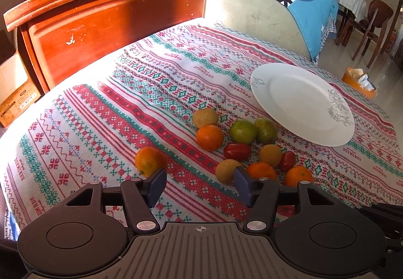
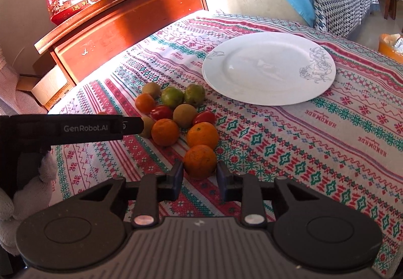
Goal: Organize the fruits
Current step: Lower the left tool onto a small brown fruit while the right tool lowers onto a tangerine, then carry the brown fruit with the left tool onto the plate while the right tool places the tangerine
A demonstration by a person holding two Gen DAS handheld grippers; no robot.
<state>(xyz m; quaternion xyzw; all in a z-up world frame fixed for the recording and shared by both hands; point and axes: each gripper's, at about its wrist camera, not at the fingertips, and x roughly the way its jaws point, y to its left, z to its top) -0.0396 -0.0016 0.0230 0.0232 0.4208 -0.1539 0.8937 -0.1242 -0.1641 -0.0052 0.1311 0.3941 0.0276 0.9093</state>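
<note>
The right gripper [image 2: 199, 175] has its jaws closed onto the nearest orange [image 2: 200, 160], at the near edge of the fruit pile on the tabletop [image 2: 289, 148]. The plate [image 2: 269, 67], bare, sits just beyond the pile, far right. Best to lift straight up before carrying it over, so the neighbouring oranges don't roll. The left gripper [image 1: 200, 183] hangs half-open and empty, a stray orange [image 1: 149, 160] beside its left jaw.

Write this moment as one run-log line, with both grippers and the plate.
right gripper: jaws shut on orange | left gripper: jaws open, empty | plate: no fruit yet
</note>
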